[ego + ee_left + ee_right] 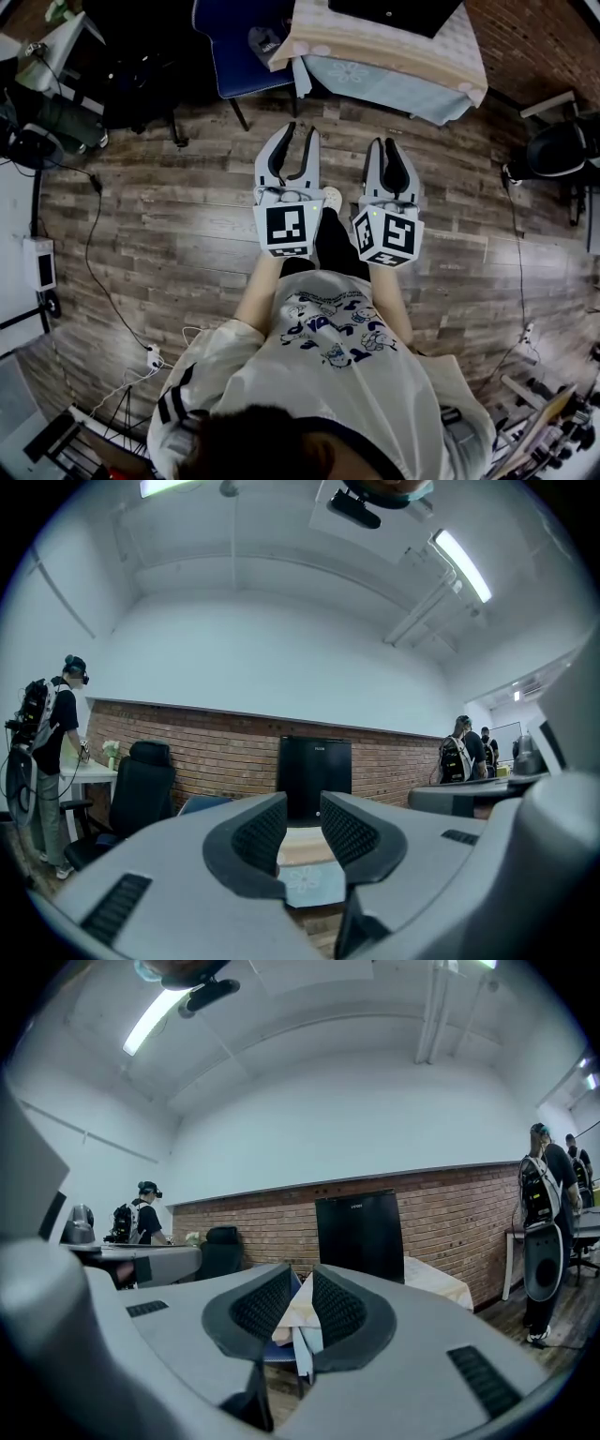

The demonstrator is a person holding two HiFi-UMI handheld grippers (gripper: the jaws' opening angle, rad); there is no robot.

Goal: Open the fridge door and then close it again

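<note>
The black fridge (394, 14) stands shut on a table draped in a pale cloth (412, 66), against a brick wall ahead of me. It shows straight ahead in the left gripper view (314, 775) and slightly right in the right gripper view (361, 1232). Both grippers are held level over the wooden floor, side by side and well short of the table. My left gripper (302, 128) (303, 822) stands slightly open with nothing between its pads. Only a narrow gap separates the jaws of my right gripper (384, 141) (302, 1302), and it holds nothing.
A blue chair (239, 47) stands left of the table. A black office chair (141, 789) and a desk are further left. Cables (94, 244) trail over the floor at left. Another black chair (562, 150) is at right. People stand at both sides of the room.
</note>
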